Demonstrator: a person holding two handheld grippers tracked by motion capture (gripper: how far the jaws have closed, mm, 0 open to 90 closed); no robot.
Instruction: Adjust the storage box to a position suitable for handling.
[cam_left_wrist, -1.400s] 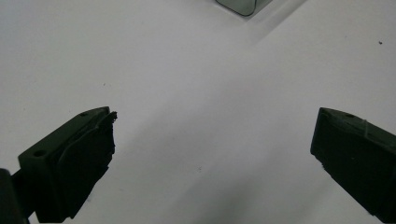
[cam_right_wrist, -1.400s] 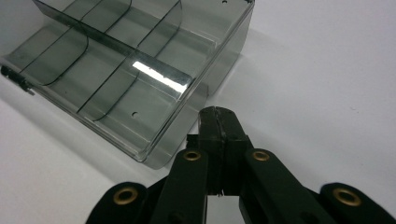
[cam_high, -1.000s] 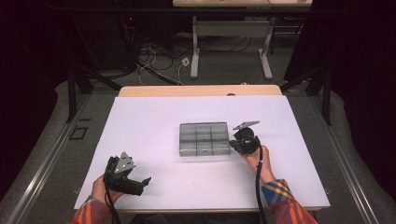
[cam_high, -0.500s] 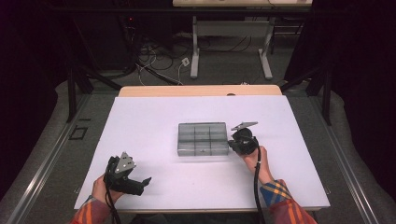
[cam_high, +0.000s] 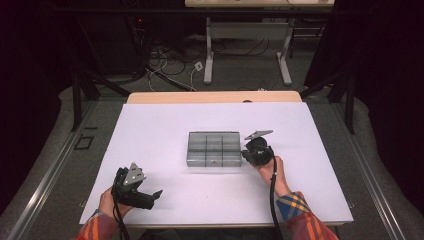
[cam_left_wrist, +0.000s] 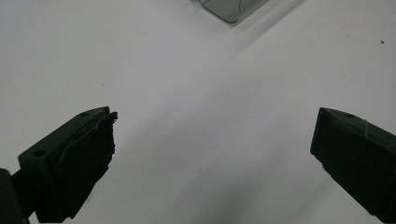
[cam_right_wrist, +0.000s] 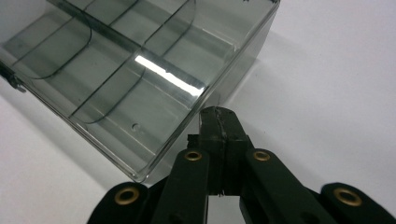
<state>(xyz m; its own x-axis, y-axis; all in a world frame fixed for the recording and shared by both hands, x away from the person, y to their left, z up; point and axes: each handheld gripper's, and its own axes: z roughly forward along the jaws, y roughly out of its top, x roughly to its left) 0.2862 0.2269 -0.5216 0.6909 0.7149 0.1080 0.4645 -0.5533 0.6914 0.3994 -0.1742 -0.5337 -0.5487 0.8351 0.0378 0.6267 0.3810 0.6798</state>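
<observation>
Pressing my right gripper (cam_right_wrist: 218, 116), jaws closed on nothing, against the box (cam_high: 214, 149) at mid-table, I risk skidding it. Left gripper (cam_left_wrist: 210, 154) idles wide open, empty.

So the left gripper (cam_left_wrist: 212, 154) has its two chunky black jaws spread really wide, one at the lower left edge and the other at the lower right, with nothing between them but plain white table surface (cam_left_wrist: 187, 93). Way up at the top edge a corner of a smoky clear plastic box (cam_left_wrist: 231, 9) pokes in, well apart from both jaws.
</observation>
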